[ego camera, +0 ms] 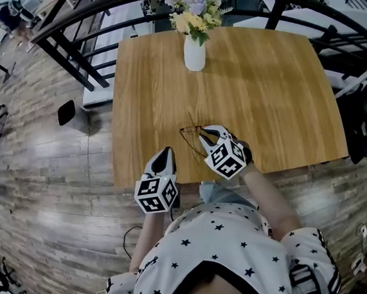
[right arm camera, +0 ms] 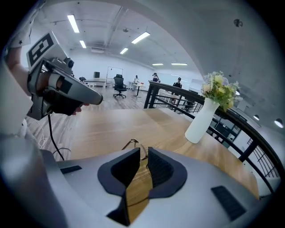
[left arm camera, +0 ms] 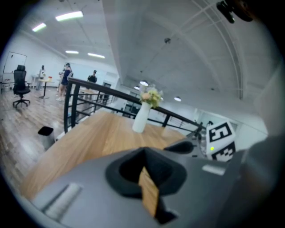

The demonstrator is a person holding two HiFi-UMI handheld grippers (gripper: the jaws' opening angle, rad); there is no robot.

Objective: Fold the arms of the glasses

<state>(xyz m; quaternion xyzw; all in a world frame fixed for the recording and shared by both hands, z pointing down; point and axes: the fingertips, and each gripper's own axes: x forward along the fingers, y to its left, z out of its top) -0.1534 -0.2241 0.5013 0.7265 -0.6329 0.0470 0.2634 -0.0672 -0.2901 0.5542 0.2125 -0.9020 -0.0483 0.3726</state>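
Thin wire-framed glasses (ego camera: 190,136) lie on the wooden table (ego camera: 260,86), near its front edge. My right gripper (ego camera: 208,136) points down at them from the right, tips just beside the frame. In the right gripper view the glasses (right arm camera: 133,143) show just past the left pad, and the right gripper (right arm camera: 142,152) has its jaws a narrow gap apart, with only wood and a thin dark line visible between them. My left gripper (ego camera: 165,153) hovers over the table's front edge, left of the glasses and apart from them. The left gripper (left arm camera: 143,156) is shut with nothing in it.
A white vase of flowers (ego camera: 194,52) stands at the far middle of the table and also shows as the vase (right arm camera: 200,120) ahead to the right. A black railing (ego camera: 73,16) runs behind the table. Wood floor lies to the left.
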